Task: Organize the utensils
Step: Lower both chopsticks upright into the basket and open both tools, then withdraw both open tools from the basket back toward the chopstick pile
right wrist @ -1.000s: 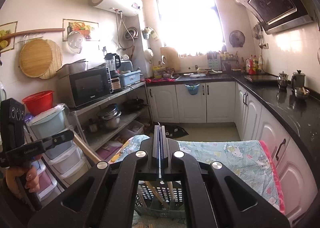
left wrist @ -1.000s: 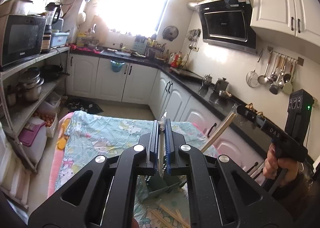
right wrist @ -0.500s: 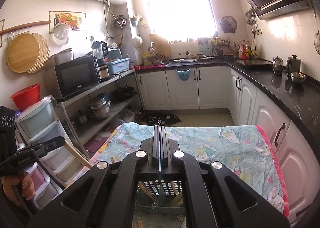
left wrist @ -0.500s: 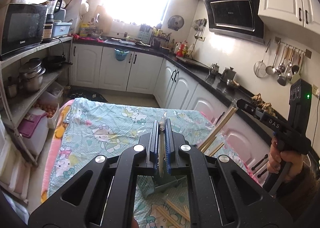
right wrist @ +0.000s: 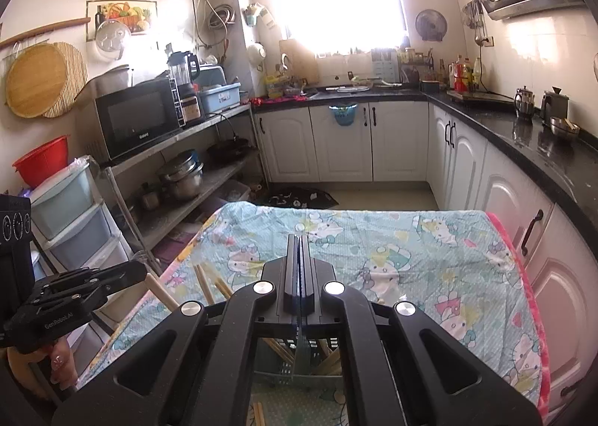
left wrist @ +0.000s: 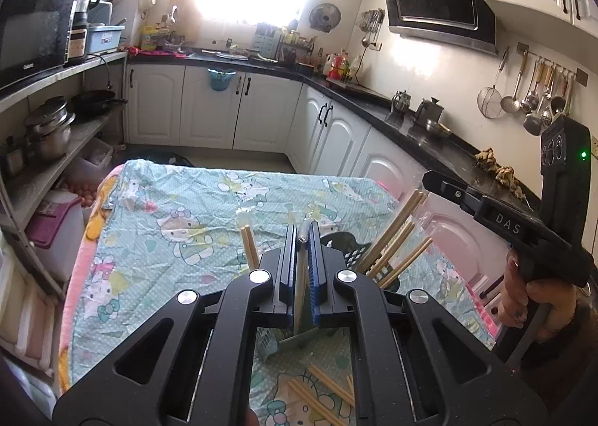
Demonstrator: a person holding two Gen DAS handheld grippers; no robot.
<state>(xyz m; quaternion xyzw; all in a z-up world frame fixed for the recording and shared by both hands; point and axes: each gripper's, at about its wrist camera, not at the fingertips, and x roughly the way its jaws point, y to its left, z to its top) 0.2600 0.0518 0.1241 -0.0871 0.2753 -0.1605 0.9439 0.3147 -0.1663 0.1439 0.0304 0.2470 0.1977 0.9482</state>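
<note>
**Left tongs** (left wrist: 302, 239): blue-padded, pressed together on a thin pale wall edge that runs down into the basket (left wrist: 295, 340). In the right wrist view they enter at 9 o'clock, with the left hand (right wrist: 59, 358) on the grip below.

**Right tongs** (right wrist: 300, 242): closed flat with no gap showing. A thin green wall of the basket rises straight up into them. In the left wrist view they reach in from 3 o'clock, gripped by the right hand (left wrist: 530, 302).

**Basket**: grey-green slotted plastic, directly beneath both sets of tongs and between them, at 6 o'clock in each view. Whether its base touches the counter (left wrist: 179, 224) cannot be told.

**Standing chopsticks** (left wrist: 392, 235): wooden, upright in the basket. Most lean toward 2 o'clock, and one stands at 11 o'clock of the left tongs.

**Loose chopsticks** (left wrist: 321, 388): several lie flat on the cloth at 6 o'clock, just beside the basket.

**Counter**: covered with a turquoise cartoon-print cloth edged in pink.

**Kitchen cabinets** (right wrist: 344, 141): white, at 12 o'clock.
</note>
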